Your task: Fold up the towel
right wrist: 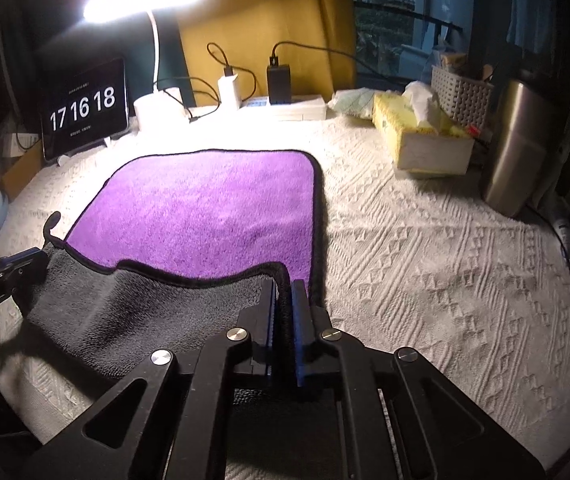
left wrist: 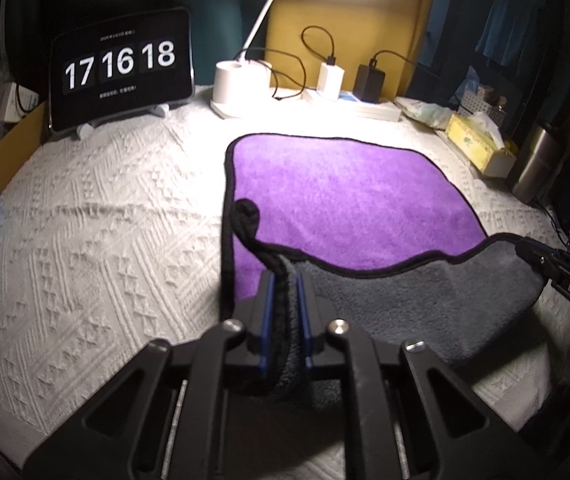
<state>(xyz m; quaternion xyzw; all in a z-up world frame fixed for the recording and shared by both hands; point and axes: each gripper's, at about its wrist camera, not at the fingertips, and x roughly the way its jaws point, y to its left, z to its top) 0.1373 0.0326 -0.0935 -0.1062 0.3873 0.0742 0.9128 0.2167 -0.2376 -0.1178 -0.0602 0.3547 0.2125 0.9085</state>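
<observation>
A towel point(left wrist: 345, 192), purple on one side and grey on the other with black trim, lies on a white textured cloth. Its near edge is lifted and turned over, so the grey underside point(left wrist: 425, 296) shows. My left gripper point(left wrist: 285, 280) is shut on the near left corner. My right gripper point(right wrist: 285, 284) is shut on the near right corner of the towel point(right wrist: 213, 216). The right gripper also shows at the right edge of the left wrist view point(left wrist: 533, 256), and the left gripper shows at the left edge of the right wrist view point(right wrist: 25, 264).
At the back stand a tablet clock point(left wrist: 121, 68), a lit desk lamp point(left wrist: 241, 80), chargers on a power strip point(left wrist: 349, 80). A yellow tissue box point(right wrist: 421, 136), a white basket point(right wrist: 461, 96) and a steel flask point(right wrist: 517, 144) stand at the right.
</observation>
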